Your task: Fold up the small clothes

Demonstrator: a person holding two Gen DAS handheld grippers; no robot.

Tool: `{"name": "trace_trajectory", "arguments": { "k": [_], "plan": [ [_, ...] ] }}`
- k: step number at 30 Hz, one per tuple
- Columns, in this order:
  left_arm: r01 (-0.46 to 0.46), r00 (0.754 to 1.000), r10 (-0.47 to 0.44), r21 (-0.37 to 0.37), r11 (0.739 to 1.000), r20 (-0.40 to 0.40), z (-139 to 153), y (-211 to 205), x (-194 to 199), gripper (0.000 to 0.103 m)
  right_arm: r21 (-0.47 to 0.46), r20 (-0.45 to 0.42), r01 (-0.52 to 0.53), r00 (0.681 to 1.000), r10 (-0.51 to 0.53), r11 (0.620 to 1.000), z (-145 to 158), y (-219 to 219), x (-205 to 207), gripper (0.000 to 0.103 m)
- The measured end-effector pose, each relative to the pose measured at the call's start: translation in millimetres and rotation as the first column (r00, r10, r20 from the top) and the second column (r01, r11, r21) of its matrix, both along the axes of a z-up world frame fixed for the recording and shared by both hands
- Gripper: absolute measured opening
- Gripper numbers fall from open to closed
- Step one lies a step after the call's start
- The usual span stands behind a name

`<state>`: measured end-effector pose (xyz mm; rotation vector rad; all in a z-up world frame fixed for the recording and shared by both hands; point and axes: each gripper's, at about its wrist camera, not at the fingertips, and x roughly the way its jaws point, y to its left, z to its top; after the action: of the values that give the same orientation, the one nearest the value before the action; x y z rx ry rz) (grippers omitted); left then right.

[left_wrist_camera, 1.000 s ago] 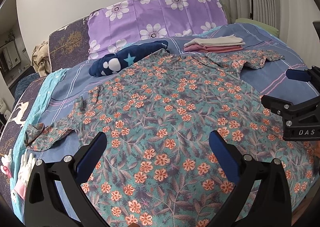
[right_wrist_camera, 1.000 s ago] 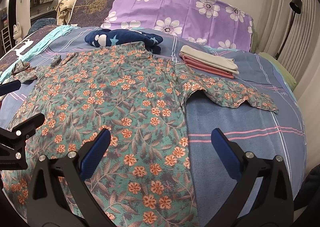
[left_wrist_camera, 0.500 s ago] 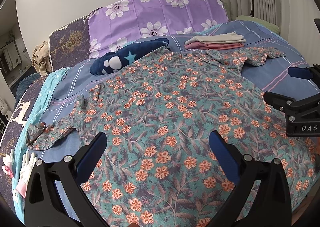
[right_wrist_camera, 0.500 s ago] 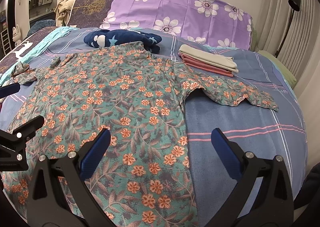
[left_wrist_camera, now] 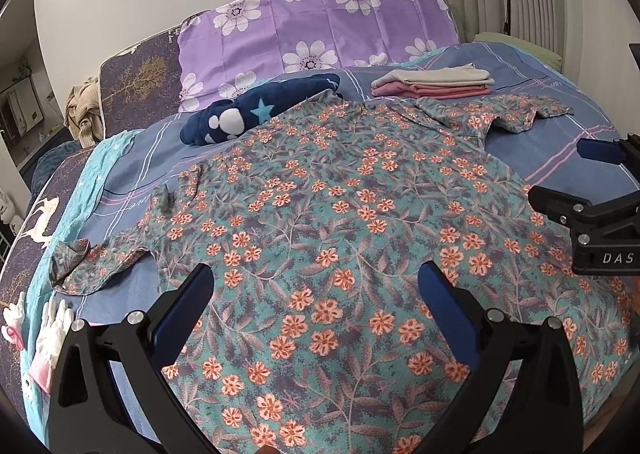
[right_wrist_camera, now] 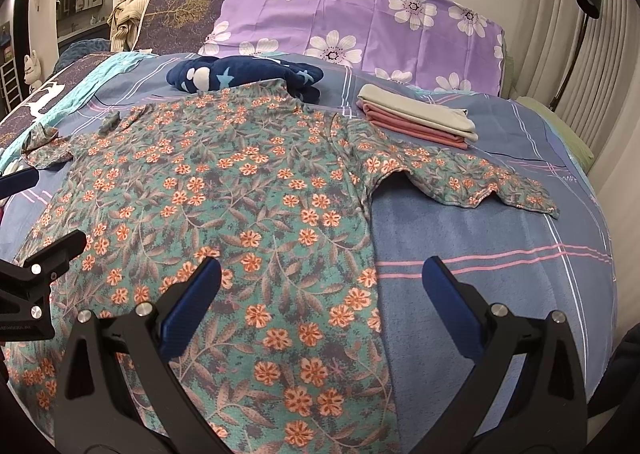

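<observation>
i see the bed with its blue striped cover, and on it the floral shirt lies spread flat, the collar at the far side and the hem at the near edge. it takes most of the bed. no fold is made in it yet, as far as i can judge. its left sleeve is a little crumpled at the end, and its right sleeve lies stretched out to the right.

far behind the shirt there is a folded stack of pink and beige pieces, so i think some clothes are already done. a dark blue star garment lies unfolded, touching the collar; it probably is left to do.

my left gripper hangs over the near hem, fingers wide, holding nothing. my right gripper is over the shirt's right edge, also wide and empty.
</observation>
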<state>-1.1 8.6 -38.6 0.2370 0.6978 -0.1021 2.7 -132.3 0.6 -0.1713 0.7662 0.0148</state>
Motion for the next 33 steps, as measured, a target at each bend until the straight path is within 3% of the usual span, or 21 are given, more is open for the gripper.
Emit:
{"name": "trace_trajectory", "arguments": {
  "k": [21,28,30,33],
  "plan": [
    [-0.018,1.0,0.018,-0.012,1.0,0.009,-4.8,11.4,2.8,0.102,0.001,-0.012,0.004,1.0,-0.004,1.0,-6.4,2.6,3.3,0.101],
    [-0.113,0.993,0.111,-0.04,0.993,-0.04,-12.4,53.7,17.1,0.101,-0.002,-0.028,0.009,1.0,-0.009,1.0,-10.6,1.3,8.6,0.101],
    [-0.163,0.984,0.156,-0.089,0.983,-0.08,-15.1,78.0,22.8,0.1,-0.006,-0.032,0.007,0.999,-0.007,1.0,-11.8,2.2,10.5,0.101],
    [-0.227,0.972,0.218,-0.106,0.968,-0.082,-13.7,106.0,23.3,0.1,-0.012,-0.037,0.006,0.999,-0.006,1.0,-12.9,4.0,13.5,0.101]
  ]
}}
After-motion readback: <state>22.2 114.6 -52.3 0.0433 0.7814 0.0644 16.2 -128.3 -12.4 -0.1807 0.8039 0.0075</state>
